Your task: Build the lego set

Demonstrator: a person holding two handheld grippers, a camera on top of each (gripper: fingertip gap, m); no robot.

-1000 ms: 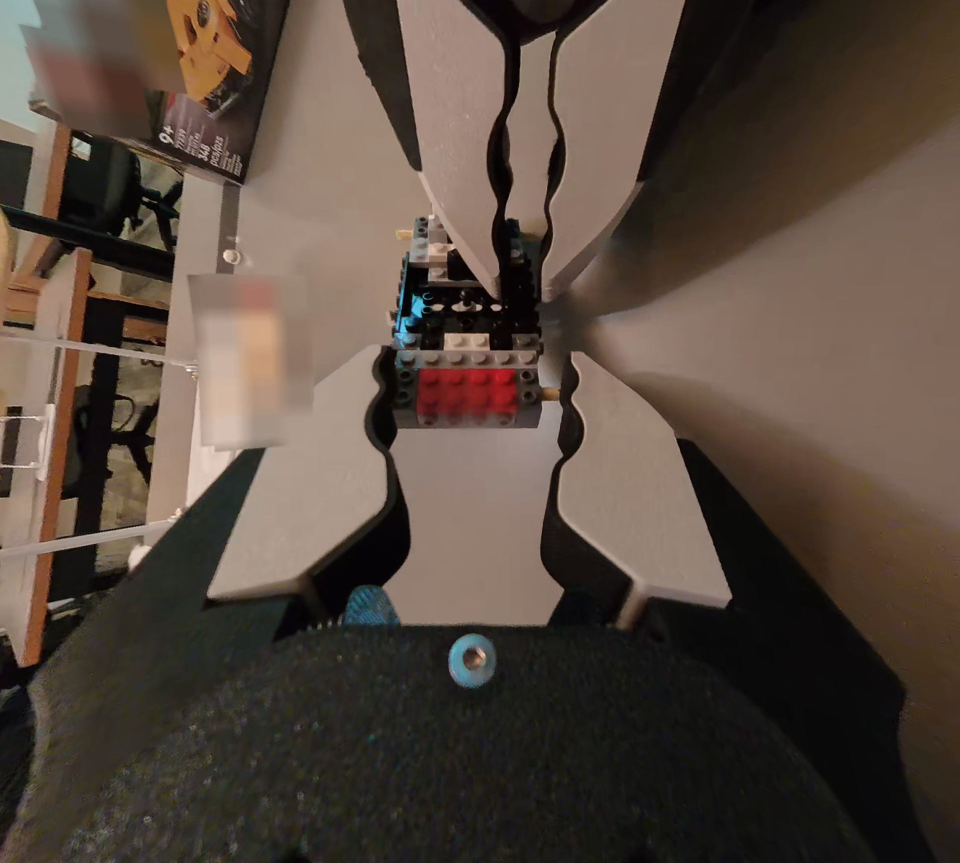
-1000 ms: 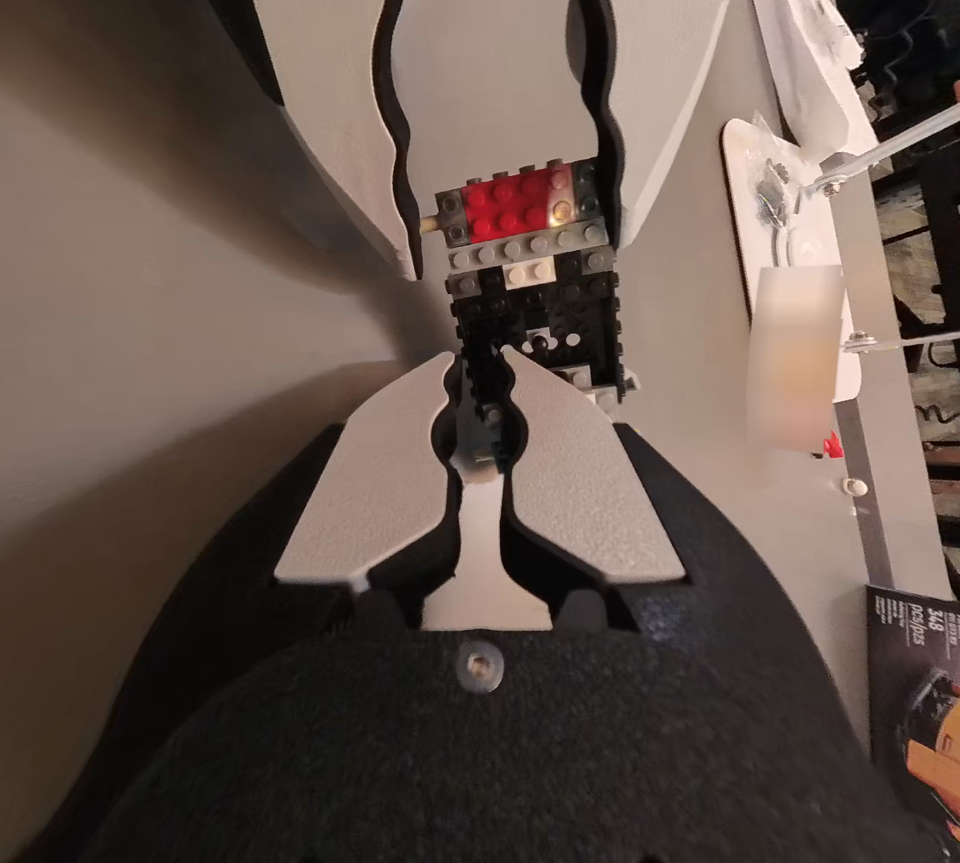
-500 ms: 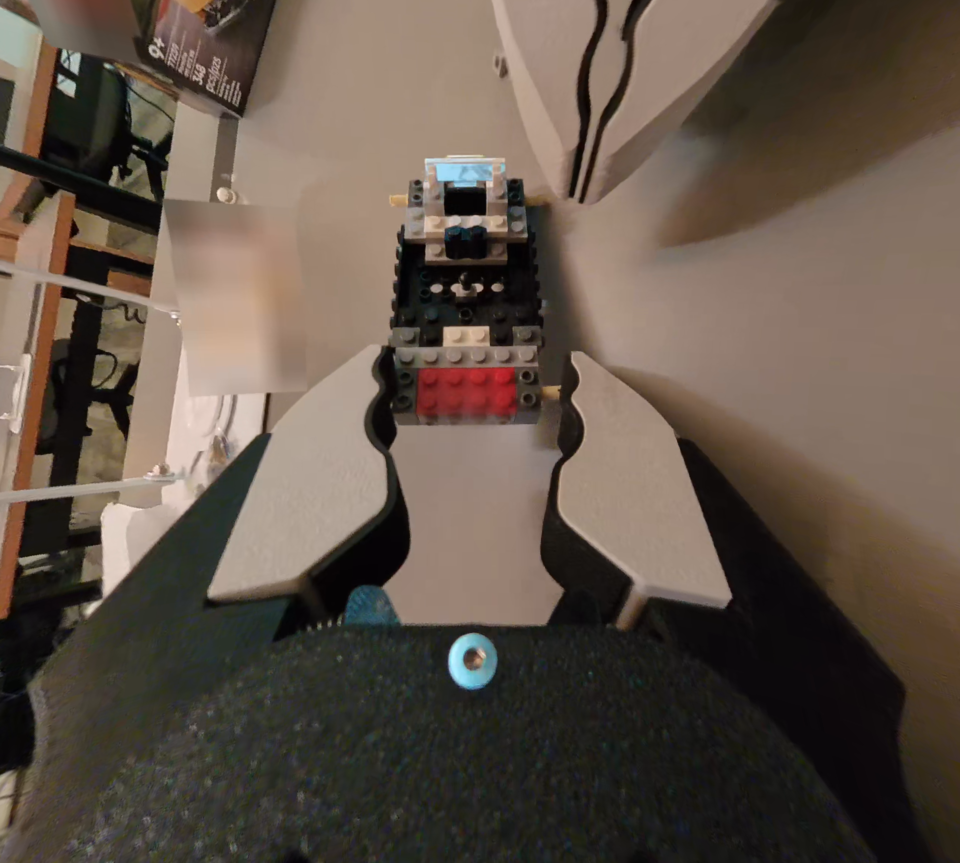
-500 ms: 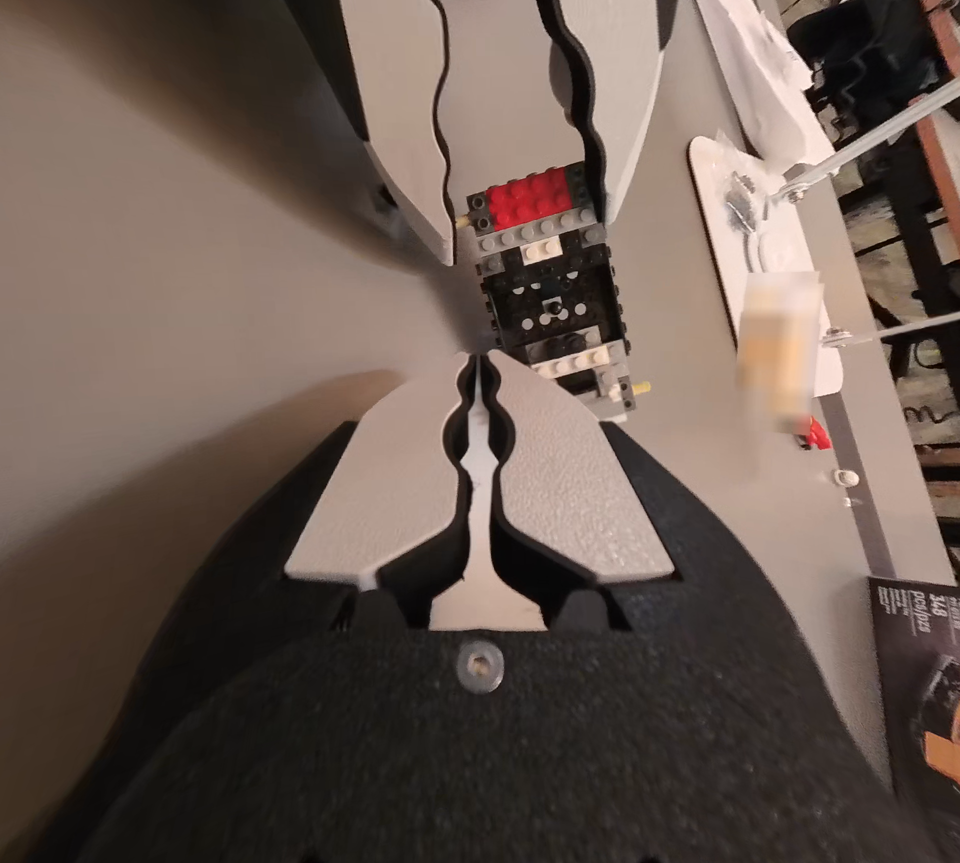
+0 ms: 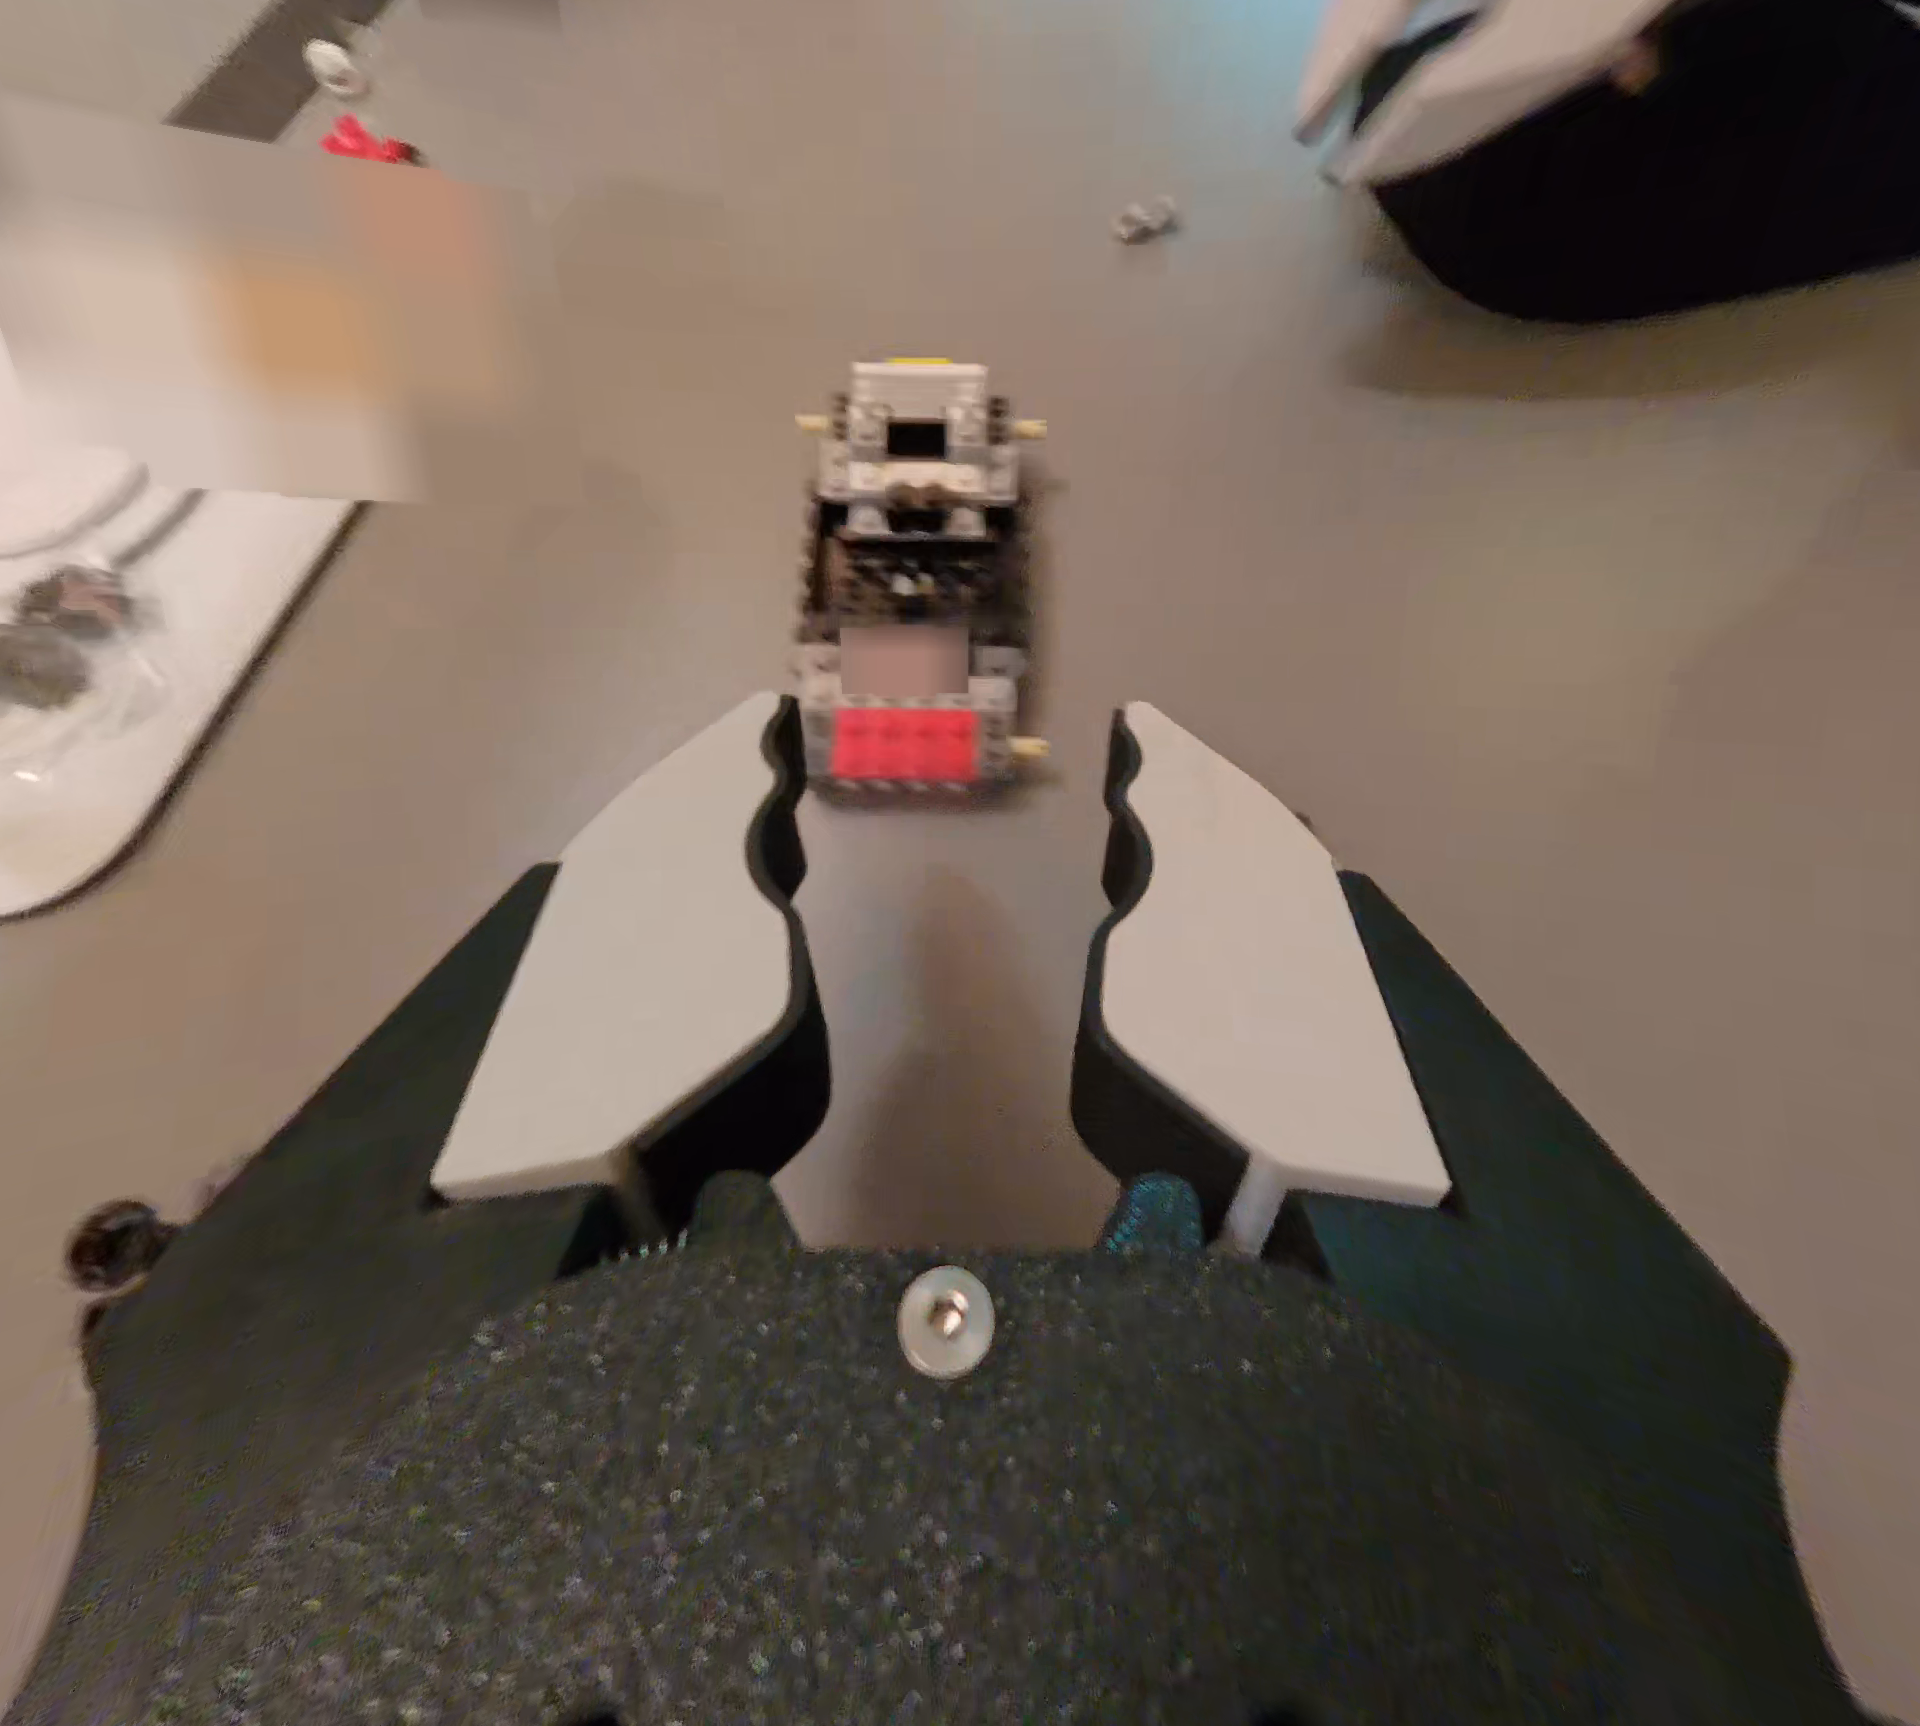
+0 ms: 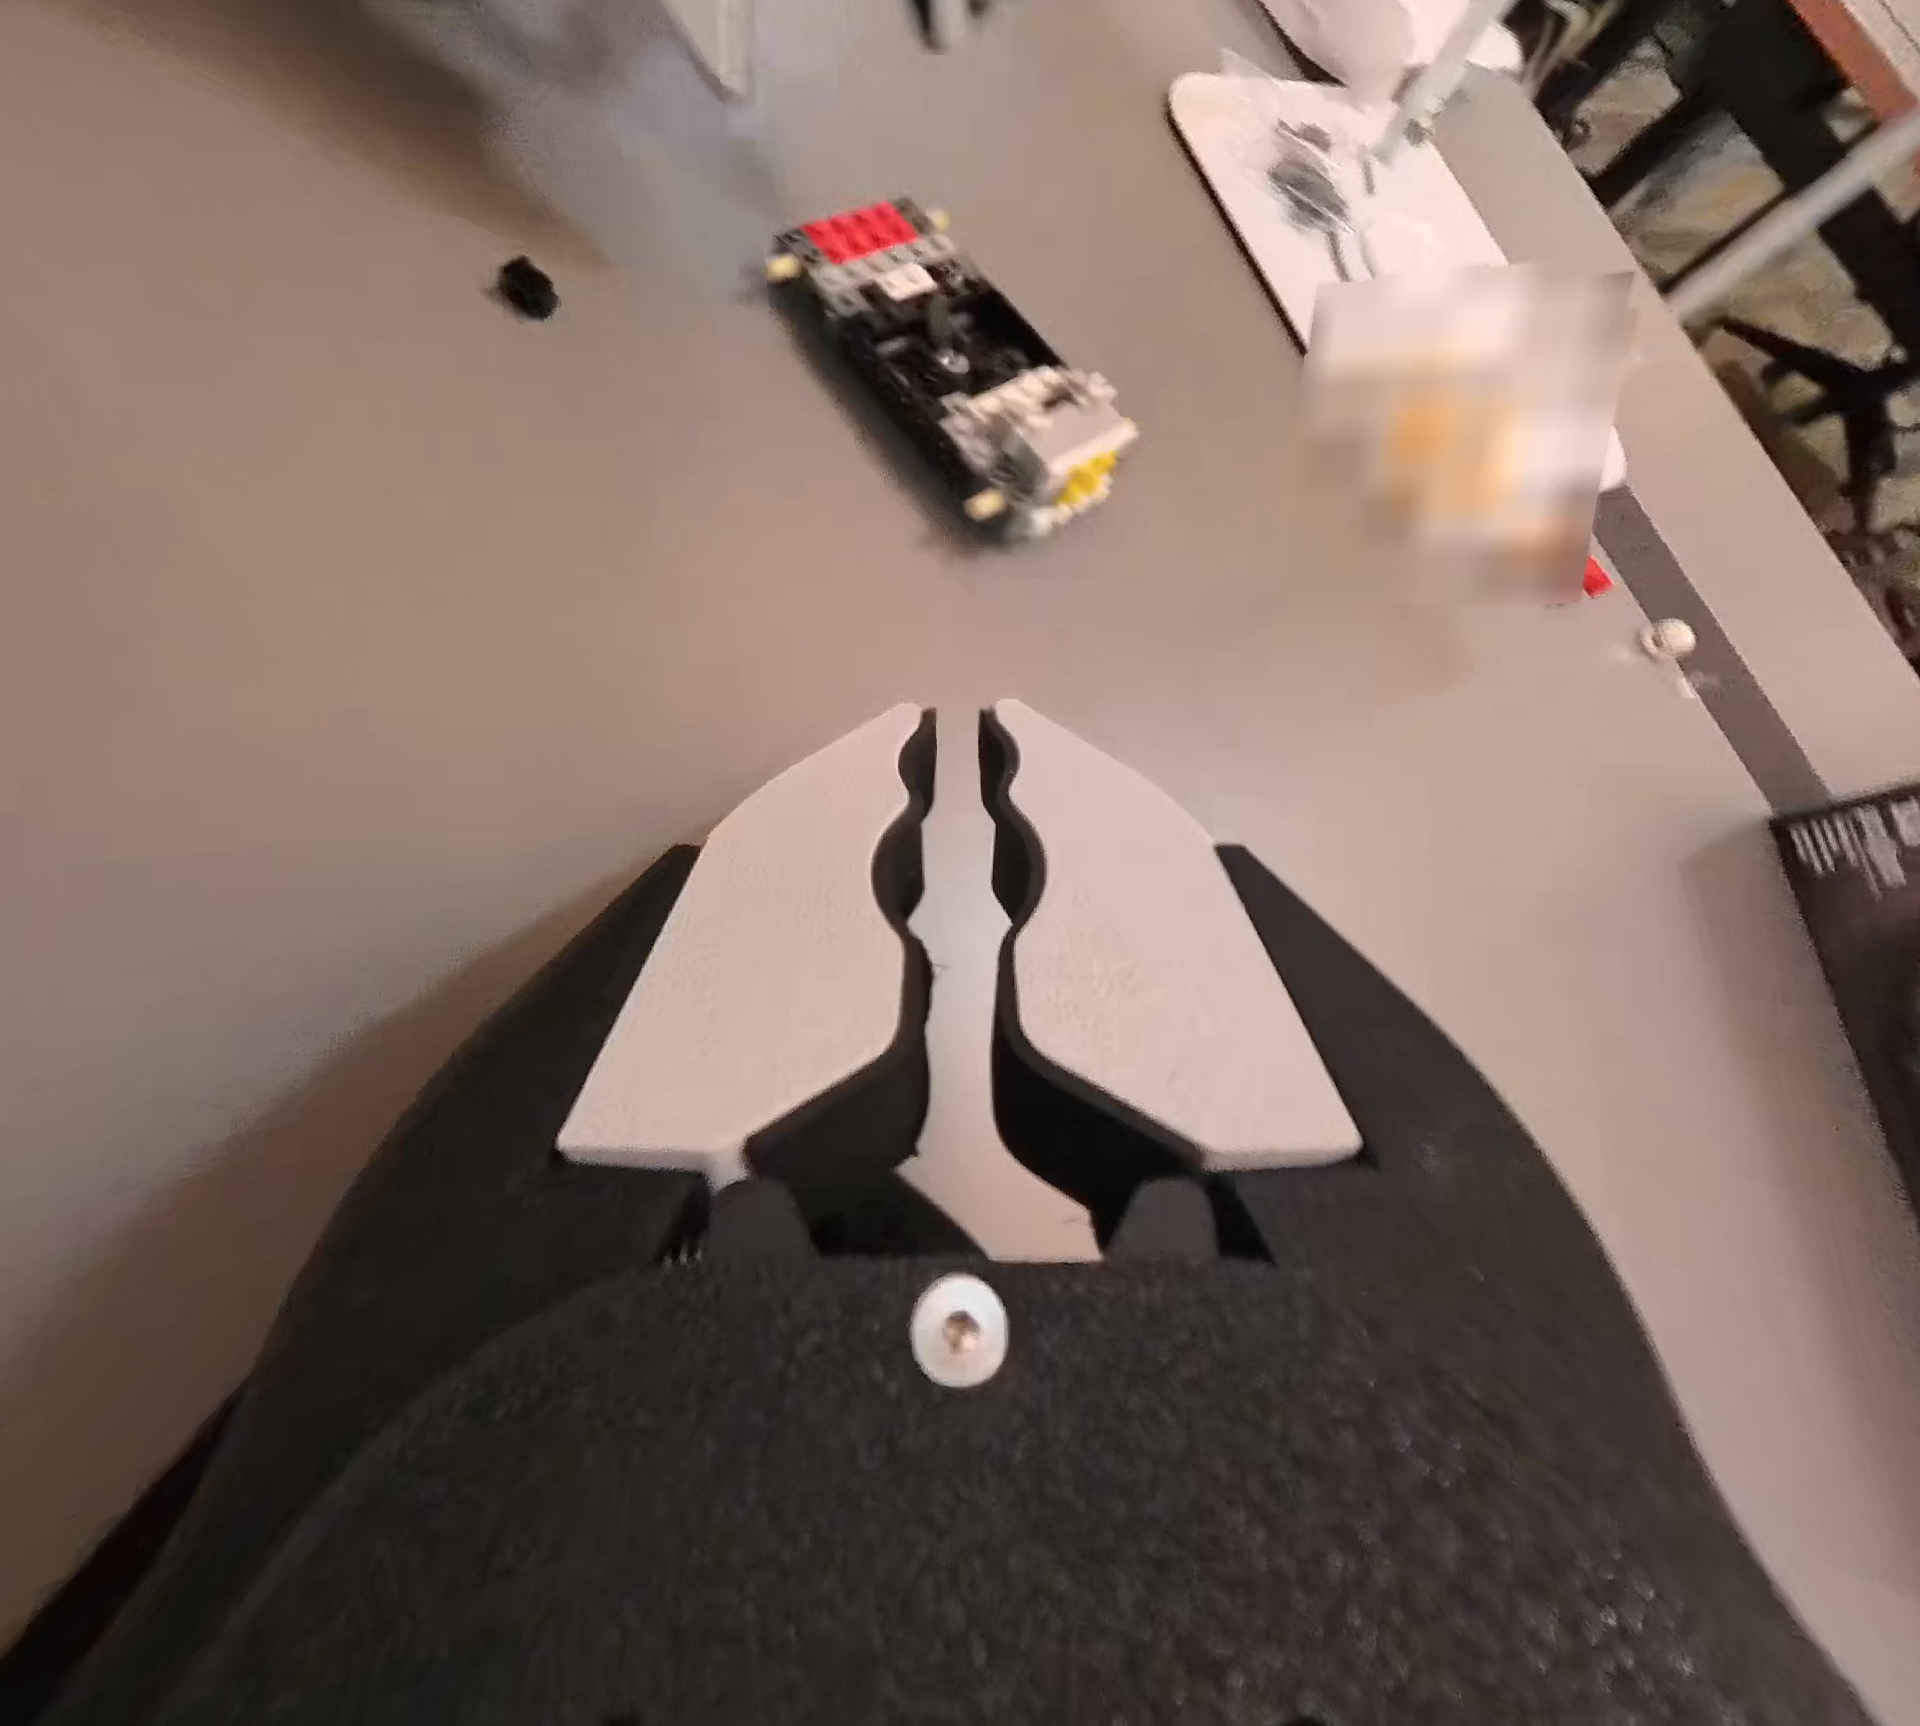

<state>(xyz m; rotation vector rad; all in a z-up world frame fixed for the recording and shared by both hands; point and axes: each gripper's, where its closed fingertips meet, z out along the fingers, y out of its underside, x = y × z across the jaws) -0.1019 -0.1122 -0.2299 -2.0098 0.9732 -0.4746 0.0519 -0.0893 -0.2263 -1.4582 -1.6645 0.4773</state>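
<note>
The lego car chassis [image 5: 920, 596] lies flat on the grey table, black in the middle with a red plate at the near end and a grey block at the far end. My left gripper [image 5: 951, 726] is open and empty, its fingertips just short of the red end. In the right wrist view the chassis [image 6: 945, 372] lies apart, ahead of my right gripper [image 6: 956, 712]. That gripper is empty, its jaws closed to a narrow slit. It also shows at the top right of the left wrist view [image 5: 1455, 45].
A white tray [image 6: 1226, 149] with bagged parts stands beside the chassis; it also shows in the left wrist view [image 5: 208, 637]. Loose pieces lie around: a grey one [image 5: 1143, 216], a black one [image 6: 525, 289], a red one [image 5: 364, 141]. The set's box corner [image 6: 1860, 876] is at the right.
Both grippers have pulled back from the chassis. The left fingers no longer flank its red end, and the right gripper has left its far end. The chassis now lies alone on the table.
</note>
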